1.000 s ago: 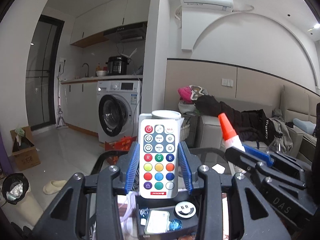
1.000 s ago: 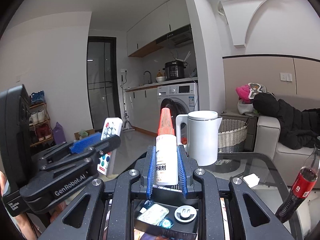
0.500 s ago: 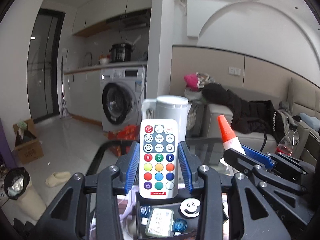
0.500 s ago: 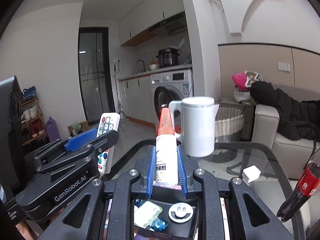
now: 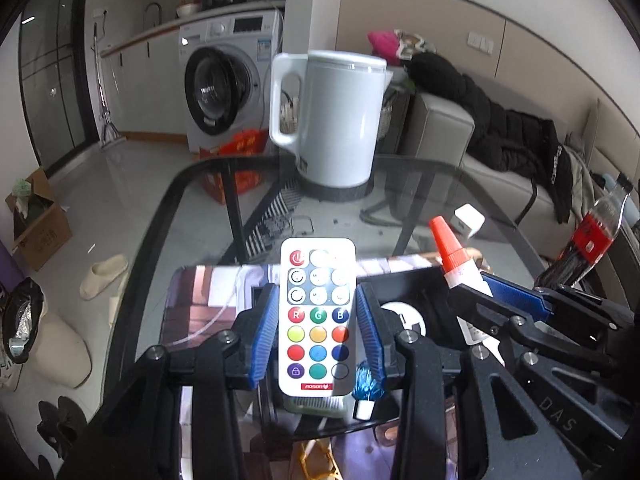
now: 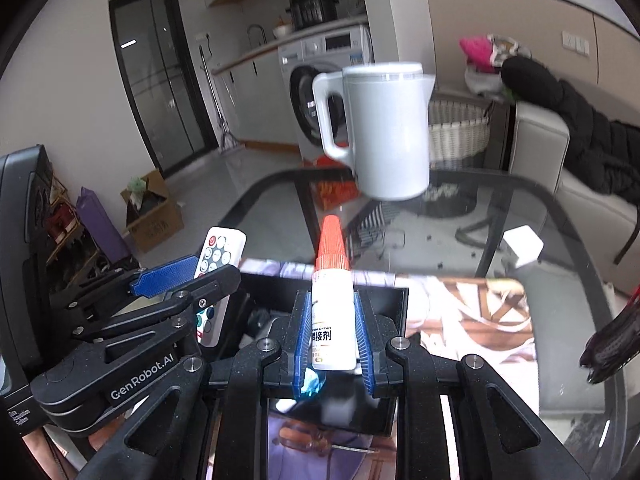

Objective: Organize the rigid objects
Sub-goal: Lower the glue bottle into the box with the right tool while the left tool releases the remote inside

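Between the blue pads of my left gripper (image 5: 318, 334) sat the white remote (image 5: 317, 318), clamped by its long edges, its button face toward the camera and its power-button end pointing to twelve o'clock. My right gripper (image 6: 333, 334) was likewise clenched, on a glue bottle (image 6: 333, 312) held upright by its white body, the orange cap rising toward twelve o'clock. In the left wrist view that bottle (image 5: 454, 258) stood at about two o'clock from the remote, near but apart from it; in the right wrist view the remote (image 6: 218, 268) showed at roughly nine to ten o'clock from the bottle.

Directly below both grippers lay a black tray (image 6: 400, 300) holding small items too blurred to name, resting on a printed mat (image 6: 460, 320) on the glass table (image 5: 192, 208). Farther out at twelve o'clock stood a white kettle (image 5: 336, 116) on its dark base. A small white cube (image 5: 468, 220) lay on the glass at about one o'clock from the left gripper, and a cola bottle (image 5: 592, 236) leaned at two to three o'clock near the table's edge.
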A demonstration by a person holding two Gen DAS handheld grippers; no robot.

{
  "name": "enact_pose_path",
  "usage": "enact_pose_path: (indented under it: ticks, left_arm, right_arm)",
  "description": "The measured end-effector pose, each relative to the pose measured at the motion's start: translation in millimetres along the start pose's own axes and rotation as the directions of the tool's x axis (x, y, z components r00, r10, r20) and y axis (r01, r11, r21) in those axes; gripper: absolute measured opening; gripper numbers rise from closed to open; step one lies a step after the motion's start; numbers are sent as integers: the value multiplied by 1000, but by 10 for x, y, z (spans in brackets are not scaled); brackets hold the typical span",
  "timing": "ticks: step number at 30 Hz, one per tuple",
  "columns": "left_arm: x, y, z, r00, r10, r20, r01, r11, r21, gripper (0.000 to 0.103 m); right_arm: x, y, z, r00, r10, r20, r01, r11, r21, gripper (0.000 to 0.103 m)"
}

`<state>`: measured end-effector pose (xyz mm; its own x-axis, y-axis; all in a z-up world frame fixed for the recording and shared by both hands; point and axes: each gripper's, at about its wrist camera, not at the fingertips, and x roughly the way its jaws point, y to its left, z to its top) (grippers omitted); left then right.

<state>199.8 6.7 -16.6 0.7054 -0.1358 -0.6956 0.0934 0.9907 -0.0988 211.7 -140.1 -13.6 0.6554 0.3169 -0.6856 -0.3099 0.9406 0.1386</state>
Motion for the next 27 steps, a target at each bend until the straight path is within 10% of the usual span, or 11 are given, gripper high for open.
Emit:
enact_pose_path:
  ticks: [14,27]
  left_arm:
    - [402,-65,-132,981,22,-193,-13,999,45,38]
    - [428,-17,-151,975,38,-220,-30,999,42,38]
  right_arm:
    - [498,-55,-293,972,35,-234,-32,999,18,20]
    - [564,-41,-323,961,54,-271,-48,998,30,21]
